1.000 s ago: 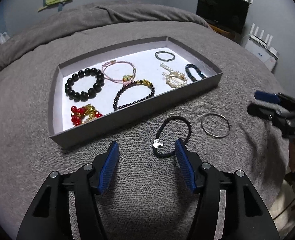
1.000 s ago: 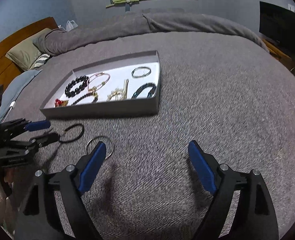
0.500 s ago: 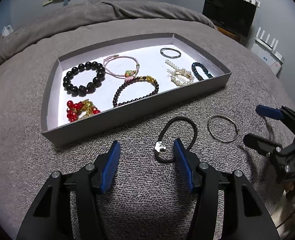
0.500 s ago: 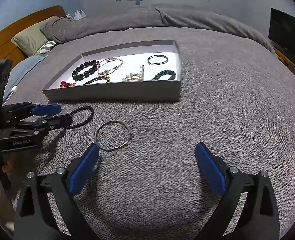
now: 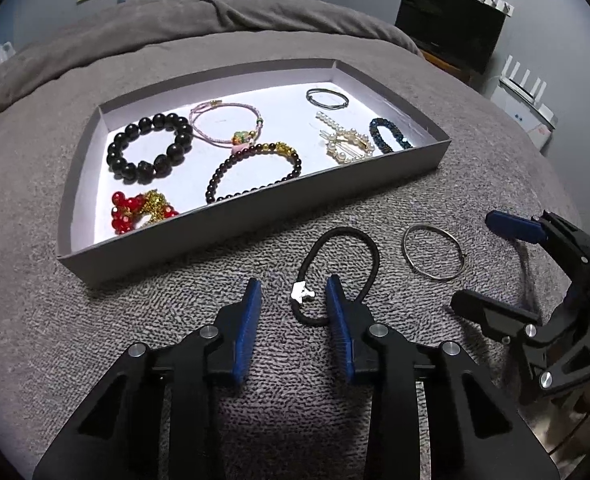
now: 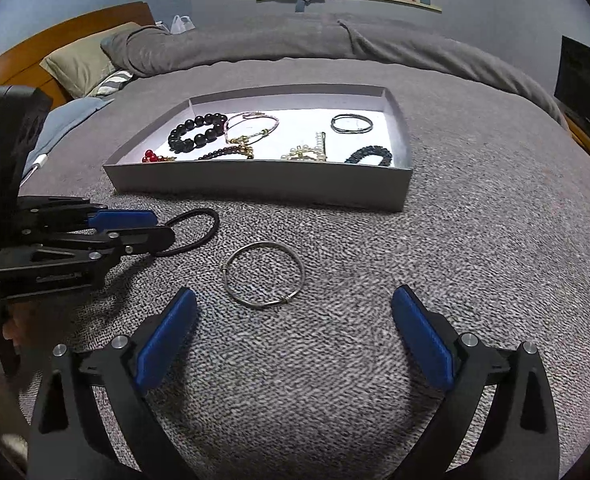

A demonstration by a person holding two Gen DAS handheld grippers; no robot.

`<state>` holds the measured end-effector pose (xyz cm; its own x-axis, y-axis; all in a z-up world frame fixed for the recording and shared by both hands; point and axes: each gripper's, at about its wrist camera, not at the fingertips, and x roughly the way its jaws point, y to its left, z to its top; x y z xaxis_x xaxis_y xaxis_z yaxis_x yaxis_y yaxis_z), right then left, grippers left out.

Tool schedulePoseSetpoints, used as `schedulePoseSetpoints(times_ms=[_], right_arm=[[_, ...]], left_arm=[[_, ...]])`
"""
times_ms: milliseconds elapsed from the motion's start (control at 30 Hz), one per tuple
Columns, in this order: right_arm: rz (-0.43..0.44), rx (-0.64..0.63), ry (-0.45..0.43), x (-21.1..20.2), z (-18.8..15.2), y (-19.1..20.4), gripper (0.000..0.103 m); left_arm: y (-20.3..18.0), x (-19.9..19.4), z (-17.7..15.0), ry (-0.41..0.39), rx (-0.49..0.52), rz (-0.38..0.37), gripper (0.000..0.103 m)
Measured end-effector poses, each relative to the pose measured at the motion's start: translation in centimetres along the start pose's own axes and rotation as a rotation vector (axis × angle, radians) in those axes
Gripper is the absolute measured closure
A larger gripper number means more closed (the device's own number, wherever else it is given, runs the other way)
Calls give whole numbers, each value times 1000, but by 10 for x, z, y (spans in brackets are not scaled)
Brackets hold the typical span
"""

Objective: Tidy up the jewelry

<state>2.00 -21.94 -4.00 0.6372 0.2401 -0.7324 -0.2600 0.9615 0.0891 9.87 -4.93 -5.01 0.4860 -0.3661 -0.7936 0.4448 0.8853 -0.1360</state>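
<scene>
While both grippers hover low over the grey blanket (image 6: 475,240), two pieces lie outside the tray (image 5: 255,216): a black hair tie (image 5: 337,276) and a thin metal bangle (image 5: 433,252), side by side just in front of the tray's near wall. The left gripper (image 5: 295,300) stands partly open and empty, jaws narrower than the right's. The tie's near end, with its small white charm (image 5: 303,293), sits between the left fingertips, the right-hand pad overlapping the loop's near curve. The loop's long axis runs away from the jaws, toward the tray and slightly right, so a straight closing would likely pinch the near end across its narrow width. The right gripper (image 6: 295,312) is wide open and empty; the bangle (image 6: 263,274) lies flat just ahead of it, nearer its left pad, centred enough to be straddled after a short advance. Each piece has its own nearer hand: tie to left, bangle to right.

Compared with a second ago, the left gripper has closed in on the tie, its jaws a little narrower, the charm now inside the gap rather than ahead of it. The right gripper has swung in toward the bangle, which a second ago lay beside its left fingertip. The tray's contents look unchanged.
</scene>
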Motion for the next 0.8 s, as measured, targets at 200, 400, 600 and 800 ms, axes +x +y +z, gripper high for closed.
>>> schedulePoseSetpoints(times_ms=[200, 400, 600, 800], right_arm=[[-1, -23, 0, 8, 3, 8, 16], [11, -58, 10, 14, 4, 17, 33], [21, -58, 11, 16, 5, 17, 54], [21, -56, -1, 11, 5, 16, 55]], left_arm=[[0, 3, -1, -8, 12, 14, 74], [0, 2, -2, -15, 23, 13, 84], [-1, 3, -2, -12, 40, 22, 89], [-3, -2, -2, -27, 52, 21, 90]])
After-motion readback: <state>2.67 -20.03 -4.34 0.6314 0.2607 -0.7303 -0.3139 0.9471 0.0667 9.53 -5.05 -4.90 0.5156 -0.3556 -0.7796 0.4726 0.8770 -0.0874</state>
